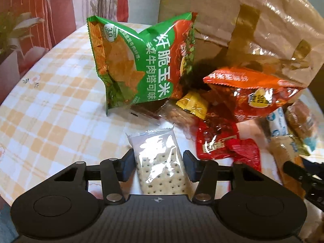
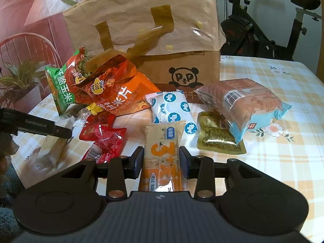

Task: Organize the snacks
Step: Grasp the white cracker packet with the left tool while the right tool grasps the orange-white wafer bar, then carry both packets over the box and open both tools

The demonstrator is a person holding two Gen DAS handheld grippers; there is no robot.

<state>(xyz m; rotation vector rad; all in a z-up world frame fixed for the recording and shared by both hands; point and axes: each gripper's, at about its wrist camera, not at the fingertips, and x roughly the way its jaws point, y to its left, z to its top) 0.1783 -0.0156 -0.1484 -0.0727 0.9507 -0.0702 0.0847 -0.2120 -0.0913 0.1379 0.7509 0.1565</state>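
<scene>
Left tool [image 1: 159,165]: fingers closed against a clear cracker packet [image 1: 162,162], held in front of the brown paper bag [image 1: 253,20]. Right tool [image 2: 160,160]: fingers pinched on an orange "3+2" biscuit pack [image 2: 162,162], also in front of the bag. Green corn-chip bag [image 1: 137,60] leans against the paper bag's left side; orange chip bag [image 2: 119,93] beside it. Checked counter [image 2: 283,151] underneath.

A home living room: checked tablecloth [image 2: 283,93], exercise bike [image 2: 263,20], potted plant [image 2: 22,81], patterned curtain [image 1: 60,10].
</scene>
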